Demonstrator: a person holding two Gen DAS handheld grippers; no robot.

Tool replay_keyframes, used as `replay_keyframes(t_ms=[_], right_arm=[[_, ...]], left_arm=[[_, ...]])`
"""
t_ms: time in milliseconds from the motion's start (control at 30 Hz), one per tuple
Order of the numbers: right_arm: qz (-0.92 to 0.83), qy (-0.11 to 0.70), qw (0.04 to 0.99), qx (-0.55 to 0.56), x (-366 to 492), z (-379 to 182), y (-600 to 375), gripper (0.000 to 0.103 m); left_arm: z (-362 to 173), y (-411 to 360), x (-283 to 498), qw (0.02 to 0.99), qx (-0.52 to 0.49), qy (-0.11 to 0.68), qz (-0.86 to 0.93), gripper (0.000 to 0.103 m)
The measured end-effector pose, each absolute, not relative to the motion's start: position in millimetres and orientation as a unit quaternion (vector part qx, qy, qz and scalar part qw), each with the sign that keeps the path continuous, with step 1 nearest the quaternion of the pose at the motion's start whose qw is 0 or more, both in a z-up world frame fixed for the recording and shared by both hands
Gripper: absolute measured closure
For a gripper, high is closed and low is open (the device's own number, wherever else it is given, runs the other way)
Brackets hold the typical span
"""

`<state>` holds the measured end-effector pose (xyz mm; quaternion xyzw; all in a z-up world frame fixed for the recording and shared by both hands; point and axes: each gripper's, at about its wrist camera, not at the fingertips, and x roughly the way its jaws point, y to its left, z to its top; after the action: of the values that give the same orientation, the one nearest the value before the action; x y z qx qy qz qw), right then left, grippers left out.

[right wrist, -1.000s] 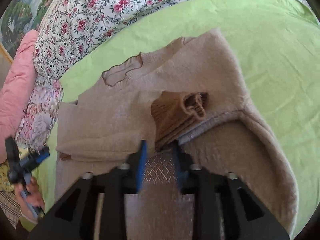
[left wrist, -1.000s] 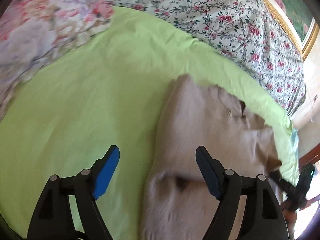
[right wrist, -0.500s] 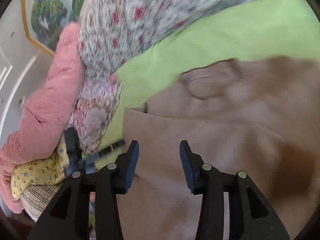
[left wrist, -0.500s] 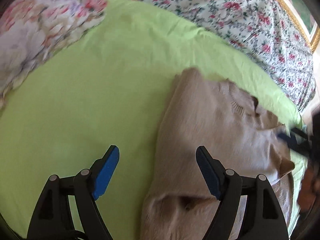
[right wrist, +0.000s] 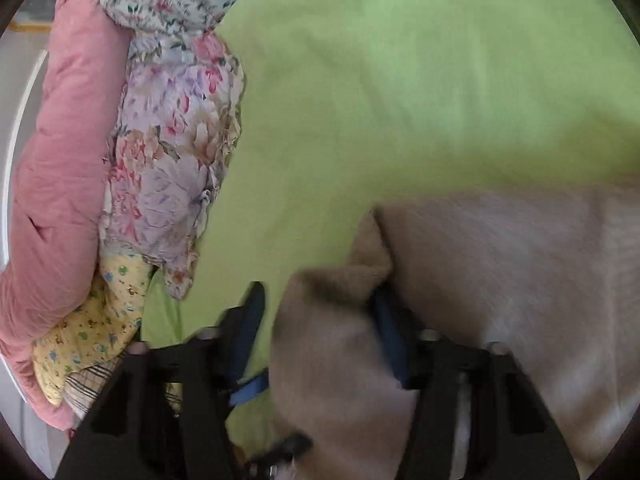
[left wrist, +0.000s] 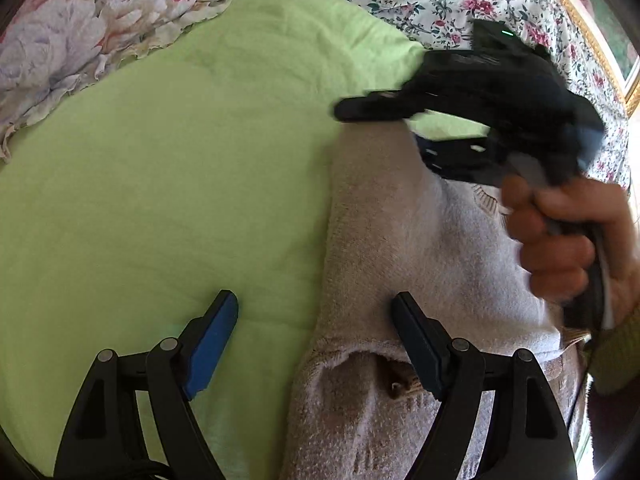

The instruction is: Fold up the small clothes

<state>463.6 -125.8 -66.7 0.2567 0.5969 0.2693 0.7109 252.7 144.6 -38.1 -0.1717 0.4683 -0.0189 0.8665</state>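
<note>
Beige sweater (right wrist: 500, 280) corner between right tongs (right wrist: 316, 336)

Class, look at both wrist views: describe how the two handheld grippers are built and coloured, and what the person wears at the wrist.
The left gripper has two black fingers built of linked bars with silver pivot pins, each ending in a flat blue pad. The right gripper matches it: black frame, blue pads, and a small green light on its body in the left wrist view. The hand shows an olive-green sleeve cuff.
</note>
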Motion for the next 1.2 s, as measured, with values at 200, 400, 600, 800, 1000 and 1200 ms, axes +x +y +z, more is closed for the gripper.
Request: replay_keyframes(t_ms=[200,400,600,800,1000,1200], right_arm=[[0.276,0.543,0.748,0.262,480.8,-57.3,-116.5,0.097],[0.251,0.506,0.783,0.261,466.9,-30.8,-132.6,0.096],[0.191,0.481,0.814,0.263,391.9,-0.7,-197.1,0.048],[0.044,0.441,0.858,0.260,273.4,14.5,-306.9,0.036],[-0.091,0.413,0.869,0.259,183.9,16.6,-392.1,0.036],[-0.061,0.456,0.854,0.243,172.1,-8.8,-378.5,0.036]], left_arm=[[-37.7,143.2,252.2,0.867,-0.175,0.466,-0.020,0.023],[-32.9,146.1,259.0,0.865,-0.171,0.470,-0.025,0.023],[-28.7,149.7,302.0,0.857,-0.187,0.479,-0.031,0.024],[-27.5,134.5,328.9,0.866,-0.158,0.472,-0.041,0.090],[-22.0,135.3,311.4,0.871,-0.147,0.468,-0.027,0.083],[-24.8,134.3,276.7,0.873,-0.125,0.471,-0.015,0.065]])
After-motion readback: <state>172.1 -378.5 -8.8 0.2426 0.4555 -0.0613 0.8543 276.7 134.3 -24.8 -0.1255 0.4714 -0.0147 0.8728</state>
